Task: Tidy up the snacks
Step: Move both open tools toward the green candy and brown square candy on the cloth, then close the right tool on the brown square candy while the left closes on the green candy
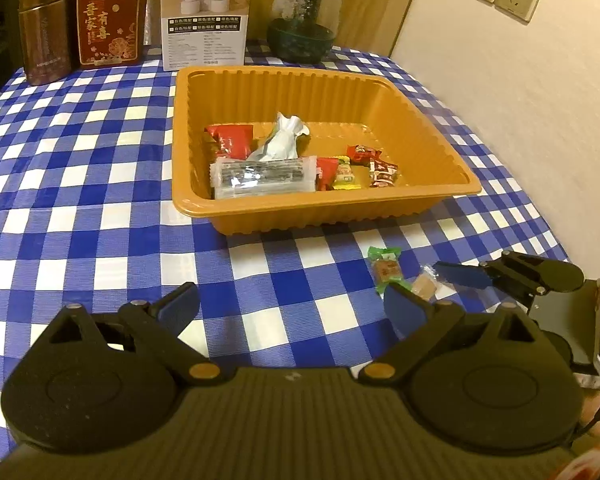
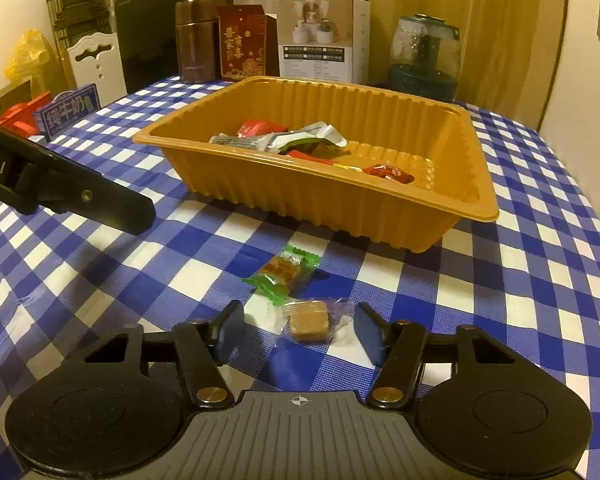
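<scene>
On the checked tablecloth (image 2: pixel 500 280), we see the orange tray (image 2: pixel 340 208) near its far edge. Our right gripper (image 2: pixel 298 330) brackets a clear-wrapped candy (image 2: pixel 308 322), pads not pressing; our left gripper (image 1: pixel 292 306) gapes, holding nothing.

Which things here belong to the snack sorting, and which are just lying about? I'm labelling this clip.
Job:
orange tray
green-wrapped snack
clear-wrapped candy, between the open right gripper pads
snacks already in the tray

Lying about:
brown tin
red packet
white box
glass jar
</scene>
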